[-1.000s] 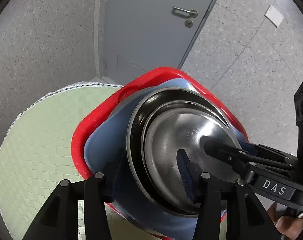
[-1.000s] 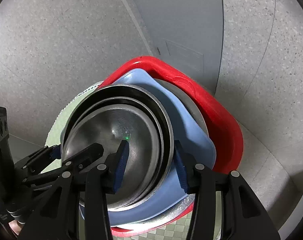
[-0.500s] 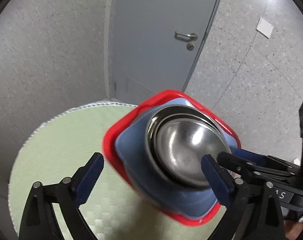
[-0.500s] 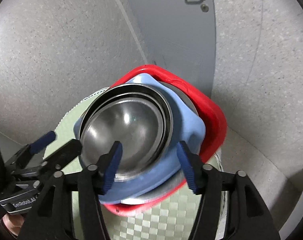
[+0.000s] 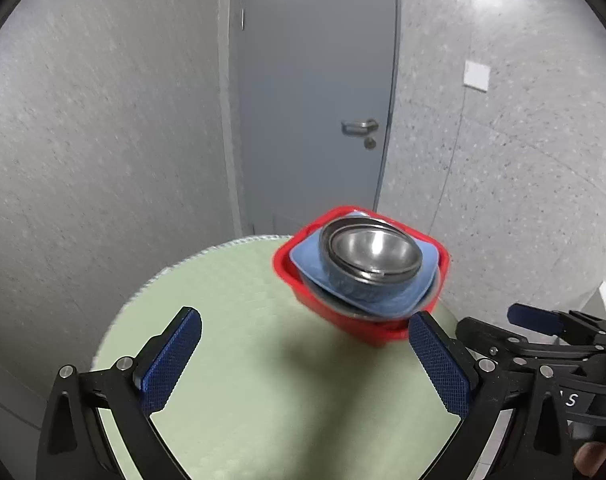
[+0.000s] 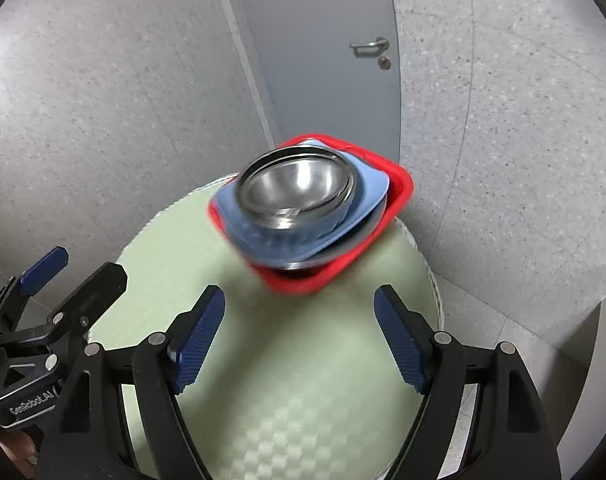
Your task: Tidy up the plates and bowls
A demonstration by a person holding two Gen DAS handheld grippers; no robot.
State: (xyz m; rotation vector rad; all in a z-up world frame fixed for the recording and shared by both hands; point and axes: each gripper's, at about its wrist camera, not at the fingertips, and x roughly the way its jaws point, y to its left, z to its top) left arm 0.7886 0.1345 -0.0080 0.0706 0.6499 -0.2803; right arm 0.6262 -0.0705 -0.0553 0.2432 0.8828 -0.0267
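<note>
Our left gripper [image 5: 303,356] is spread wide and holds nothing; its fingers hang over the near part of the green table [image 5: 231,320]. From it the stack lies ahead and off to the right, closer to the right finger than to the left one.

The stack sits at the far edge of the table, in front of the door [image 5: 315,100]. At the bottom is the red tray [image 6: 399,192], inside it a blue plate [image 6: 373,190] with a metal rim showing beneath, and on top the nested steel bowls [image 6: 295,184]. We judge the whole pile to lean toward us, though blur makes the tilt hard to read. No long axis matters here: the tray is roughly square, turned corner-on to both cameras.

Our right gripper [image 6: 301,340] is also parted and empty, near the table's front edge. For it the stack lies almost straight ahead, just left of centre between its fingers. So we judge the right hand better lined up for the next reach, and nothing more looks left loose on the table.
</note>
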